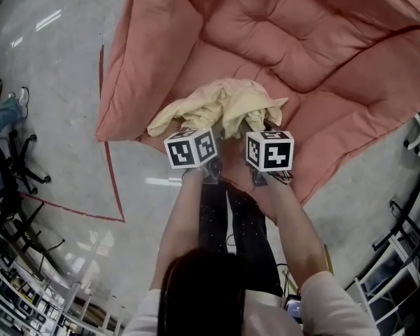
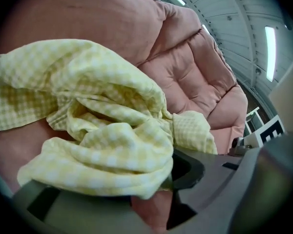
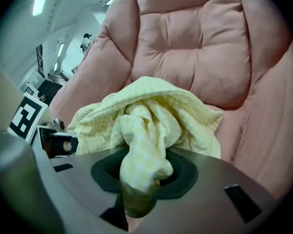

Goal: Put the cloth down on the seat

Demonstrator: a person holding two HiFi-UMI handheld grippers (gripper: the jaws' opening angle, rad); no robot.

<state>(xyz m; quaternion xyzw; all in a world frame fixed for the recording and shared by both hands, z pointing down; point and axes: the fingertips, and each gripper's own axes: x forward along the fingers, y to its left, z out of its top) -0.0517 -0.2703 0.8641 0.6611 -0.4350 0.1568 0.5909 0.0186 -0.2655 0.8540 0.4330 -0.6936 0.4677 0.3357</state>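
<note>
Left fingers [image 2: 219, 179] apart beneath draped cloth [image 2: 112, 145]; right fingers [image 3: 210, 199] pinching it, seat [image 3: 195, 48] behind

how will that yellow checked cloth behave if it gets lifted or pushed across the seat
Probably very floppy: the cloth lies in loose folds and squeezes into a narrow wad in the right gripper. Likely light, as the fabric looks thin. Pushed over the soft quilted seat, it would probably bunch up rather than slide.

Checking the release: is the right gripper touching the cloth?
Touching. The right gripper view shows the cloth bunched and pinched between the jaws of the right gripper.
</note>
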